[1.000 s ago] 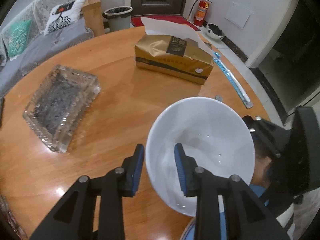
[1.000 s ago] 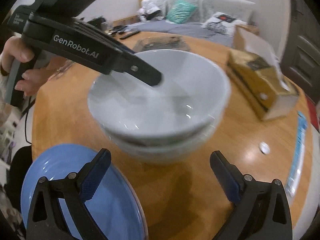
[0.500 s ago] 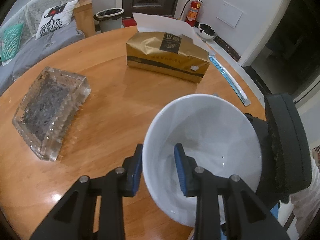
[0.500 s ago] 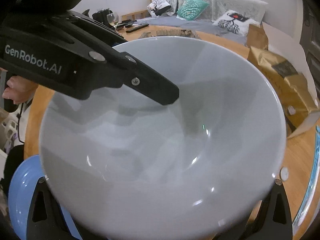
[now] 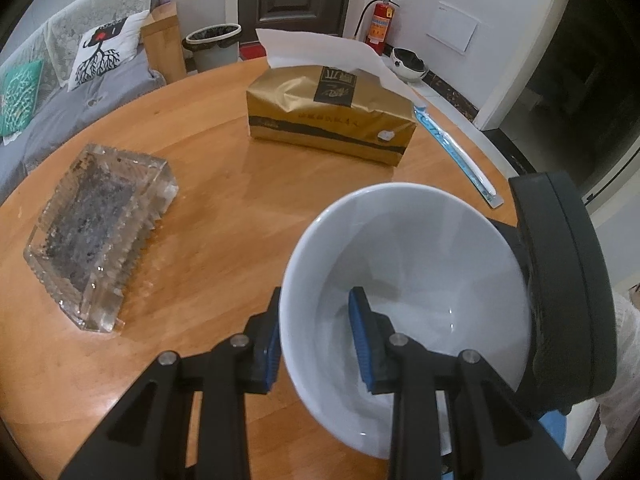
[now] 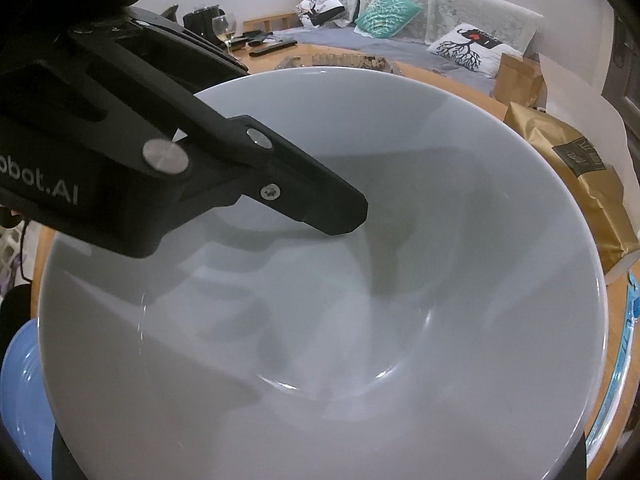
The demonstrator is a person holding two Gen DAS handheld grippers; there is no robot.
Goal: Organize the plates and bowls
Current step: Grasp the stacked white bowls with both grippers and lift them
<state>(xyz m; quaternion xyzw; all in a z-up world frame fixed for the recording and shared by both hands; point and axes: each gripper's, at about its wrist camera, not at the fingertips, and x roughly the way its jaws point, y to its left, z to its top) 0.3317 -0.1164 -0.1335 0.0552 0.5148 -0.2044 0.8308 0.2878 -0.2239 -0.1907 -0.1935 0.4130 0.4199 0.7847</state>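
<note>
- White glazed ceramic is filling most of both views: the left gripper (image 5: 316,336) is pinching the white bowl (image 5: 420,280) by its near-left wall, one blue pad inside, the other outside, closed down to the thickness of the wall.
- The bowl is sitting tilted in that grip, its mouth tipping toward the holder, above the near right part of the wooden bench (image 5: 224,216).
- From the right wrist view the bowl (image 6: 360,300) is so close that it is hiding the right gripper's fingers; only dark corners are showing at the bottom edge, so I cannot tell how far open that gripper is, or whether it is touching the bowl at all.
- The right gripper's black body (image 5: 560,288) is pressing in just beside the bowl's far right side in the left wrist view.
- A blue plate (image 6: 20,384) is peeking out below the bowl at the near left of the right view; it looks to me like the place where the bowl is heading.
- Risk, as I am judging it: a one-sided pinch on smooth glaze is leaving the bowl free to swivel or slide out, and a drop would be landing on the plate.
- Another risk: the two tools are crowding each other, so a nudge from the right one could be twisting the bowl in the pads.
- The glass tray (image 5: 100,232) on the left and the gold tissue pack (image 5: 328,120) at the far side are standing well apart from all this.
</note>
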